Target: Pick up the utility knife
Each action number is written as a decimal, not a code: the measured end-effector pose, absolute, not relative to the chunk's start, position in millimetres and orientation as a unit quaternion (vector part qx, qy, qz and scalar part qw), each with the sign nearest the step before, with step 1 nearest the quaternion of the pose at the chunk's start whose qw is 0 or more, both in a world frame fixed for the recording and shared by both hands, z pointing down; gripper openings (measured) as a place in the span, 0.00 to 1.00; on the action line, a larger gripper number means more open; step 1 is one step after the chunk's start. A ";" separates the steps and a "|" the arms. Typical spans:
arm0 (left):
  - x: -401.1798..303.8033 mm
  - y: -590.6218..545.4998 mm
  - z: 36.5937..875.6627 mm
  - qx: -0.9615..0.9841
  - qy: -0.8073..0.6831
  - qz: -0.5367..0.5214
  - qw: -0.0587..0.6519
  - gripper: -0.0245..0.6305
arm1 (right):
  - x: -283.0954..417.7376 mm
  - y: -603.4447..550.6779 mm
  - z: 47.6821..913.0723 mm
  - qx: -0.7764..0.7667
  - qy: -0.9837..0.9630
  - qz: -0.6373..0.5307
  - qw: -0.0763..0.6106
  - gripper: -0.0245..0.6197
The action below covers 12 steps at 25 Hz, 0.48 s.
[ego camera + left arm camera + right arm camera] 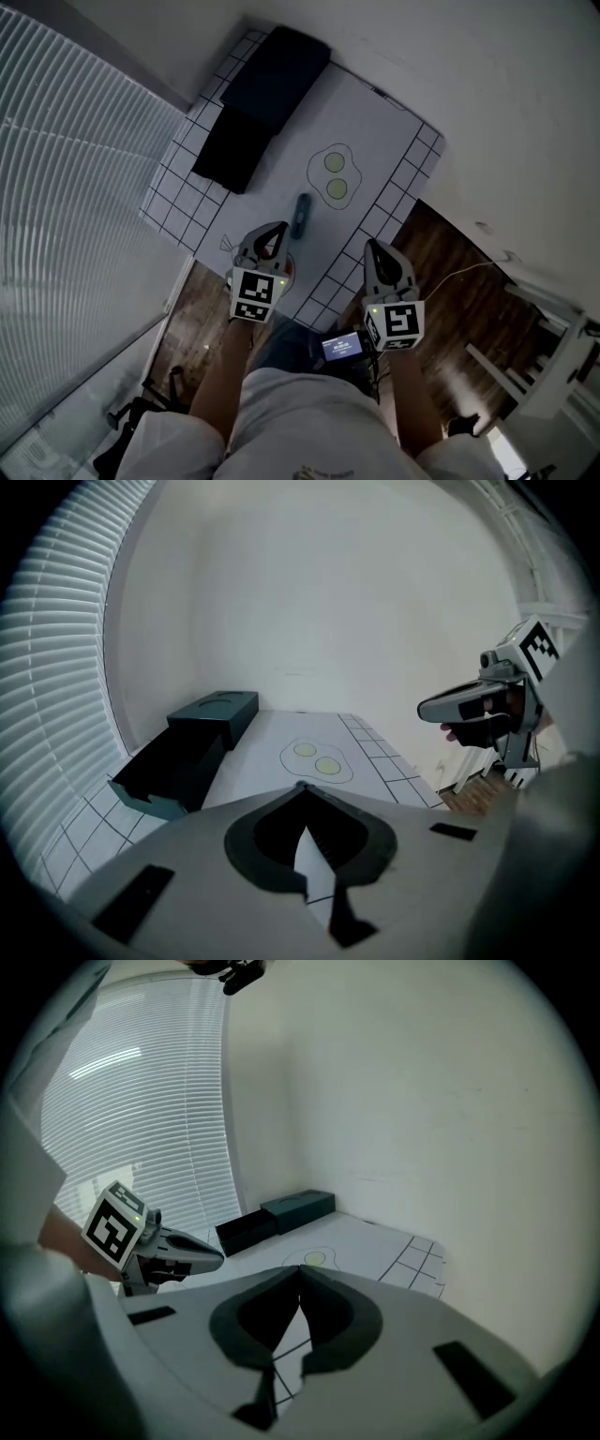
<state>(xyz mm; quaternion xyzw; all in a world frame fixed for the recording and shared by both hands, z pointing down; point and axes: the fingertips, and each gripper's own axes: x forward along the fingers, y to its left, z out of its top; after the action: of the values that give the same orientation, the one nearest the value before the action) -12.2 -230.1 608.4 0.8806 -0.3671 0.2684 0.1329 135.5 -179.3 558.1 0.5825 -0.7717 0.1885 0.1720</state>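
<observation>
Nearest, a lap (300, 412) is seen at 6 o'clock in the head view. Just past it, both grippers are held over the near edge of the mat (375, 131). The left gripper (278, 227) is closed tip to tip with nothing between; the right gripper (372, 246) is likewise closed and empty. The knife (300, 216) lies on the mat at 1 o'clock of the left gripper's tips, just beside them. Bare mat surrounds it. Blinds (75, 187) stand at 9 o'clock, a wall (487, 94) at 2 o'clock, floor (450, 272) at 4 o'clock. The knife is not made out in either gripper view. A box (277, 70) sits at 11 o'clock, an open tray (230, 150) against it; the tray's inside is too dark to read.
</observation>
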 end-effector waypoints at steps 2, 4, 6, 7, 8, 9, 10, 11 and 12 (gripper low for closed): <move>-11.9 -231.2 613.5 0.879 -0.367 0.271 0.137 0.05 | 135.3 -180.0 564.0 0.582 -0.771 0.193 0.174 0.05; -11.0 -231.0 618.1 0.878 -0.366 0.273 0.142 0.05 | 134.3 -180.4 568.4 0.581 -0.770 0.197 0.175 0.05; -9.3 -229.7 622.6 0.878 -0.362 0.277 0.146 0.05 | 133.2 -180.0 571.9 0.580 -0.769 0.201 0.177 0.05; -8.5 -229.2 625.0 0.878 -0.361 0.278 0.148 0.05 | 132.7 -179.6 573.7 0.580 -0.769 0.203 0.178 0.05; -7.9 -229.2 627.4 0.877 -0.360 0.280 0.150 0.05 | 132.3 -179.2 575.7 0.580 -0.768 0.206 0.179 0.05; -7.4 -229.5 629.8 0.877 -0.359 0.281 0.152 0.05 | 132.1 -178.8 578.0 0.580 -0.767 0.208 0.180 0.05; -6.9 -229.9 632.2 0.876 -0.359 0.282 0.155 0.05 | 132.1 -178.1 580.2 0.580 -0.766 0.210 0.181 0.05; -6.3 -230.3 634.7 0.875 -0.360 0.283 0.159 0.05 | 132.2 -177.3 582.2 0.580 -0.765 0.212 0.182 0.05; -5.5 -230.8 637.5 0.874 -0.360 0.283 0.163 0.05 | 132.2 -176.4 584.0 0.580 -0.764 0.214 0.184 0.05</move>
<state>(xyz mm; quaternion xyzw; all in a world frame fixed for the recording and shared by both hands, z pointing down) -5.5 -230.8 637.5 0.8739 -0.3599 0.2831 0.1634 132.2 -176.4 584.0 0.5802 -0.7643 0.2135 0.1835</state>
